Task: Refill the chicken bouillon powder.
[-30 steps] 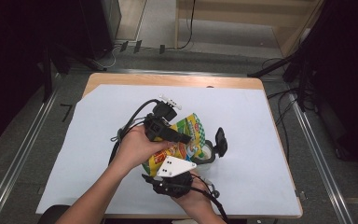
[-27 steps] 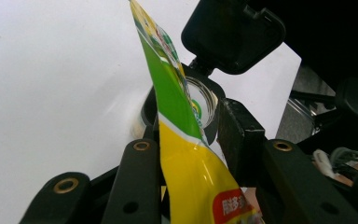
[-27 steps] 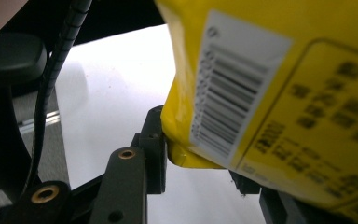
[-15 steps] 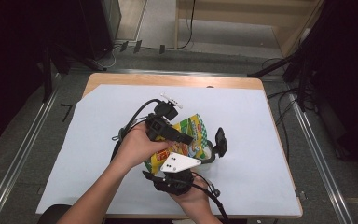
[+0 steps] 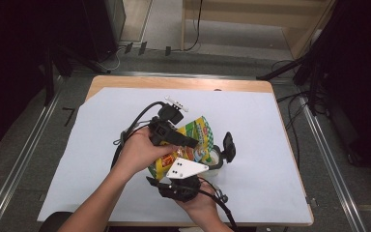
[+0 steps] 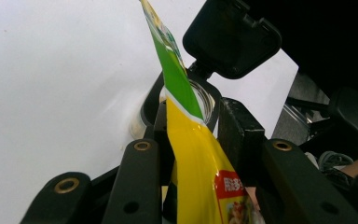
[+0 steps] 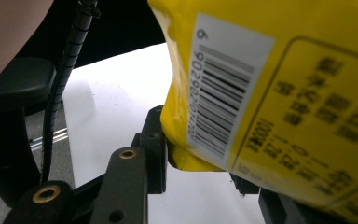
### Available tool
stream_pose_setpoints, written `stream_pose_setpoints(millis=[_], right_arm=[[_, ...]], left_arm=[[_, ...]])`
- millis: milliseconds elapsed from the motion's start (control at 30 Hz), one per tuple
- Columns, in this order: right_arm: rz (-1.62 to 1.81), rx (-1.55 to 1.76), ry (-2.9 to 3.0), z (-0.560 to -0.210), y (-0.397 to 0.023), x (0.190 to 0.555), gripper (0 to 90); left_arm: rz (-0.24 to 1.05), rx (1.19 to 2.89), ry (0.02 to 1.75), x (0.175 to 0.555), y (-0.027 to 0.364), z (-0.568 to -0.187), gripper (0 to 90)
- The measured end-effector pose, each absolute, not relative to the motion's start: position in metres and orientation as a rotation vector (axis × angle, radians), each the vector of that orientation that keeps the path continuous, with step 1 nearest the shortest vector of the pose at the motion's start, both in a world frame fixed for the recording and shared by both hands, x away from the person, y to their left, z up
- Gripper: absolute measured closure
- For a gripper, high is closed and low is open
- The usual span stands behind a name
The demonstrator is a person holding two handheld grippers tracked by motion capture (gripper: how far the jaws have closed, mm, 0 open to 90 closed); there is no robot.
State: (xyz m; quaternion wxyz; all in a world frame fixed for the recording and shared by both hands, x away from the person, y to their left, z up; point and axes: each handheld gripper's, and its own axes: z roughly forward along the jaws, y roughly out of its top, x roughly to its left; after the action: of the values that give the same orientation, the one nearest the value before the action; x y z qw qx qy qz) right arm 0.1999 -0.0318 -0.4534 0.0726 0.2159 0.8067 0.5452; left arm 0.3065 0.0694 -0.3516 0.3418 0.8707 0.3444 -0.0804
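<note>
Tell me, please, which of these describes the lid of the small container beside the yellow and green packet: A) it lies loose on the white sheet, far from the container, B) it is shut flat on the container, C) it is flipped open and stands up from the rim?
C: in the left gripper view the black lid stands hinged up above the open mouth of the container, just behind the packet.

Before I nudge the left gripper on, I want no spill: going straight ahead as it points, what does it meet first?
Probably the open jar just beyond the left gripper, which holds the yellow pouch; depth is uncertain.
</note>
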Motion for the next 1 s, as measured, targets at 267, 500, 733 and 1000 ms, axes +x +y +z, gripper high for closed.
stream_pose_setpoints(millis=[267,500,733,1000], right_arm=[[1.609,0.644,2.440,-0.4545,-0.0310,0.2038,64.5],[1.603,0.640,2.457,-0.4532,-0.0279,0.2059,63.1],[1.571,0.638,2.455,-0.4488,-0.0283,0.2063,63.9],[1.576,0.640,2.437,-0.4485,-0.0304,0.2019,64.8]], left_arm=[[-0.235,2.250,0.900,0.3120,0.0722,-0.3556,73.4],[-0.231,2.248,0.918,0.3136,0.0738,-0.3545,73.6],[-0.228,2.228,0.920,0.3132,0.0733,-0.3509,73.8],[-0.237,2.232,0.907,0.3116,0.0701,-0.3505,74.1]])
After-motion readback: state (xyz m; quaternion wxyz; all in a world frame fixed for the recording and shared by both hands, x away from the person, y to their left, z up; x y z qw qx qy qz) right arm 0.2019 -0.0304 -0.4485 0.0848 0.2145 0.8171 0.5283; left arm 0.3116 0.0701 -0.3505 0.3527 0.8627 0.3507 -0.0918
